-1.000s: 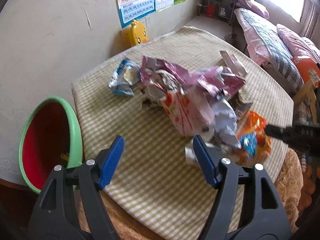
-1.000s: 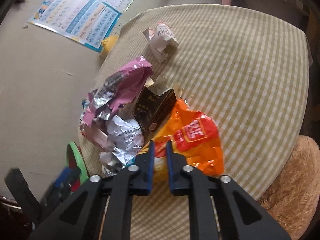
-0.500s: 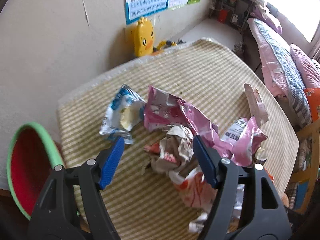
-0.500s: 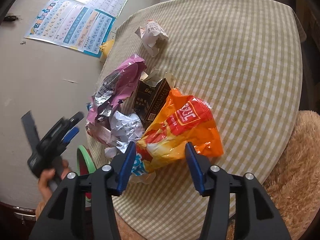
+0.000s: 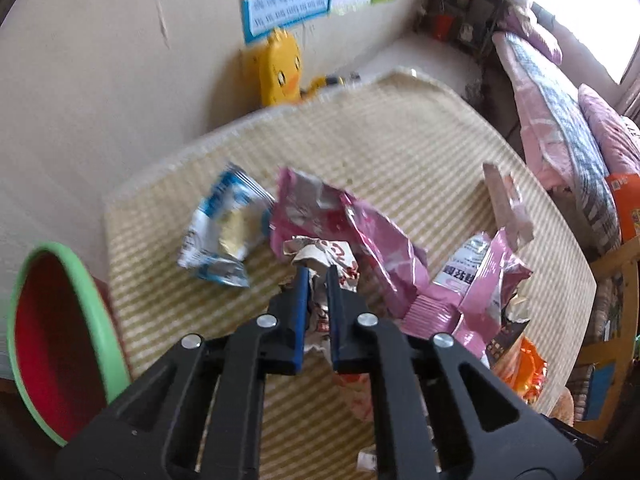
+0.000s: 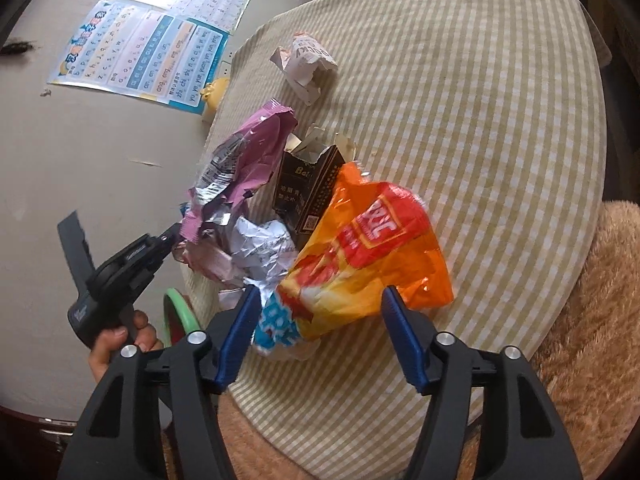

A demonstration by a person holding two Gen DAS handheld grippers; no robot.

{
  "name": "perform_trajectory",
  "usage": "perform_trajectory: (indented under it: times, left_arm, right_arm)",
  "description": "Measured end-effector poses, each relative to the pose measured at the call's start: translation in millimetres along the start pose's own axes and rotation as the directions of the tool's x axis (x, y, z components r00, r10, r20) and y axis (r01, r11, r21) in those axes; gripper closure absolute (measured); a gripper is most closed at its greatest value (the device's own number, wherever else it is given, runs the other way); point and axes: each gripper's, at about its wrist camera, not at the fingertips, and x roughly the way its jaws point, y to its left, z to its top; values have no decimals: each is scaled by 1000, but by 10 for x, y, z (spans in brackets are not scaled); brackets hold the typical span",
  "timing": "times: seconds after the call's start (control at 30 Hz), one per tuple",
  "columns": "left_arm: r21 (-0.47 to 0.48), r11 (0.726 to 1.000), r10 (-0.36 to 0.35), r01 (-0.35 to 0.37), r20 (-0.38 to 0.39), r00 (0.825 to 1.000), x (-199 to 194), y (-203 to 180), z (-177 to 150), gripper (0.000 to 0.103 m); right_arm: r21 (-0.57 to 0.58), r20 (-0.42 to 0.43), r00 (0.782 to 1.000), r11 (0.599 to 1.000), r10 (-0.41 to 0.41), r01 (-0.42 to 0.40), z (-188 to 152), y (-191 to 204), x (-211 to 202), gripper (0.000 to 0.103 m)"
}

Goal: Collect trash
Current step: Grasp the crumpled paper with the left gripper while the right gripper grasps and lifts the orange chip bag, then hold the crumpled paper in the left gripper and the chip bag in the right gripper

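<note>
We see the crumpled red-and-white wrapper (image 5: 320, 256) at the centre of the left wrist view, on the checked tablecloth (image 5: 400, 140), pinched between the blue pads of the left gripper (image 5: 316, 276), whose jaws stand narrow around a fold of it. Just to its right lies a pink foil bag (image 5: 380, 240), touching it and partly lapping over it; to its upper left, close beside, lies a blue-and-white packet (image 5: 224, 232). A torn pinkish wrapper (image 5: 506, 204) stands further right, apart from the pile. At the left edge of that frame a green-rimmed red bin (image 5: 60, 320) sits beside the table, and a yellow duck toy (image 5: 282, 68) leans on the wall above.

In the right wrist view, the right gripper (image 6: 320, 320) hangs wide open over the near end of the orange snack bag (image 6: 372, 256), its pads either side of the bag without touching it. Behind the bag, a dark carton (image 6: 308, 188) leans against it, with crumpled silver foil (image 6: 260, 248) to the left and a white crumpled wrapper (image 6: 306, 62) alone in the upper middle. The hand holding the left gripper (image 6: 120, 336) shows at lower left.
</note>
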Motion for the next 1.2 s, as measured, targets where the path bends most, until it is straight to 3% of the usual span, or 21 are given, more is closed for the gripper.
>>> perform_trajectory:
  times: [0.17,0.27,0.5,0.57,0.6,0.67,0.9,1.0,1.2]
  left_arm:
    - [15,999,38,-40,93,995,-331,47,-74,95]
    - [17,999,28,-30,129,991,-507,32,-150,95]
    - [33,999,9,-14,157,988,-727,-26,-324,94]
    - [49,999,11,-19,156,988,-733,-56,-346,94]
    - [52,998,11,-19,155,988,-739,-57,-358,94]
    - [48,999,9,-16,150,989,-744,-61,-374,94]
    - [75,997,15,-27,163,986,-820,-131,-406,94]
    - [88,996,17,-33,171,985,-854,-164,-407,94]
    - [95,995,10,-28,177,984,-891,-189,-419,94]
  right_arm:
    - [17,-22,1000,1000,-15,16,-80,-43,31,33]
    - [92,-49,999,996,4,0,-36,-110,166,33]
    - [143,-59,998,990,-9,18,119,-83,422,31]
    - [130,-45,999,991,-10,16,134,-76,455,40]
    - [116,-37,999,993,-10,14,138,-47,454,41]
    - [79,-30,1000,997,4,-1,128,3,430,59]
    - [-136,129,990,988,-52,69,15,355,36,64]
    - [-205,220,975,975,-39,85,-50,502,-159,64]
    - [-325,308,951,937,-19,124,-186,765,-290,63]
